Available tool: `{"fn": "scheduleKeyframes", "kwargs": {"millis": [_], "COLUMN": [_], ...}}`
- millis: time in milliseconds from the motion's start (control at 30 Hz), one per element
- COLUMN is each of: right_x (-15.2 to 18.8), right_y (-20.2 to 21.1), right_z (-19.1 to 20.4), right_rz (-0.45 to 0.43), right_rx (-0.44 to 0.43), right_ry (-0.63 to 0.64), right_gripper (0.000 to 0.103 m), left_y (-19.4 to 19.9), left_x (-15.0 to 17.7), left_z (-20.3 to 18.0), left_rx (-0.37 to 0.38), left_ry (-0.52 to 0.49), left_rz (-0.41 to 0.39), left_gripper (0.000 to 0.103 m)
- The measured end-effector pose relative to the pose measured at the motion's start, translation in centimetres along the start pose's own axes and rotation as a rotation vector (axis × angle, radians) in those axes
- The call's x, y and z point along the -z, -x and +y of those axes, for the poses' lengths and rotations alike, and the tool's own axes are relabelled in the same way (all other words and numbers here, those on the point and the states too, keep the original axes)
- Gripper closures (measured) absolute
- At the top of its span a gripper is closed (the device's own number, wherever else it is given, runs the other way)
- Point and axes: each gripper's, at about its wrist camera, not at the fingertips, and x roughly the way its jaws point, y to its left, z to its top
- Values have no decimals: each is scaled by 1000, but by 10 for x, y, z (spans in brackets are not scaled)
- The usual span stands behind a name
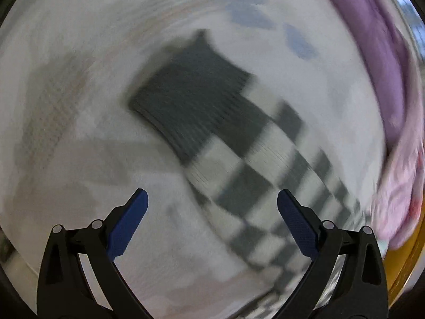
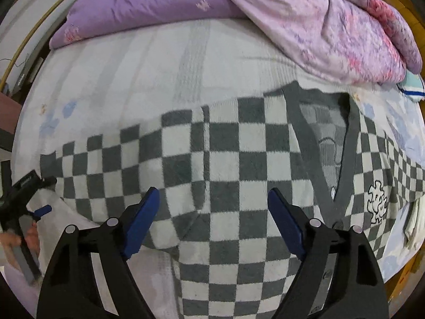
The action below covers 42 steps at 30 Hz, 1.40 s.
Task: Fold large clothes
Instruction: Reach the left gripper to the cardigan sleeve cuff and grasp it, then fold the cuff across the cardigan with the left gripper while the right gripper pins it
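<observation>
- The right gripper (image 2: pixel 213 199) hangs over the checked cardigan (image 2: pixel 225 159), pointing steeply down at it. Its jaws stand wide apart, and the blue pads (image 2: pixel 140 223) hold nothing; whether they touch the knit I cannot tell.
- Between those jaws lies the cardigan's chest, where a sleeve joins the body in a soft fold.
- The cardigan is spread flat on the bed sheet (image 2: pixel 119 74), grey and off-white squares up, one sleeve stretched out toward the left edge of the right wrist view.
- To the right of the jaws, the cardigan's grey V-neck band (image 2: pixel 305 133) lies open, with a small white patch (image 2: pixel 377 202) on the chest beside it.
- At the far end of the outstretched sleeve, the left gripper (image 2: pixel 32 202) shows at the left edge of that view, with a bit of a hand (image 2: pixel 29 239) under it.
- The left gripper (image 1: pixel 212 199) in its own view, which is badly blurred, has its jaws wide too, with nothing between the pads (image 1: pixel 127 226).
- Beyond them the cardigan's sleeve (image 1: pixel 252 186) runs across the sheet and ends in a plain dark grey cuff (image 1: pixel 191 93).
- Past the cardigan, at the far side of the sheet, lies a purple pillow (image 2: pixel 138 2).
- Next to the pillow, a pink flowered quilt (image 2: pixel 332 26) is heaped up, its edge just behind the cardigan's collar.
</observation>
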Motion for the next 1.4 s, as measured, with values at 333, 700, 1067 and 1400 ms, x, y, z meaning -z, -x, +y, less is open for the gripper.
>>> {"fn": "scheduleKeyframes", "kwargs": {"millis": [333,700,1067,1400], "right_x": [20,31,26,30], "right_y": [-25,-32,-63,-152], "right_z": [4,13,-22,-43], "right_rz": [91,105,122,238], "right_rx": [42,10,-182,-427], "right_ry": [63,85,22,-87], "right_gripper": [23,42,102,102], "left_y": [-16,8,102,172], "left_x": [-32,-14,35,123], "left_z": [46,23,-67,-160], "left_rx": [20,-10,-200,-268], "left_ry": [269,77,-231,-329], "left_rz": [-105,-246,-482,-645], "left_gripper": [25,94,94,94]}}
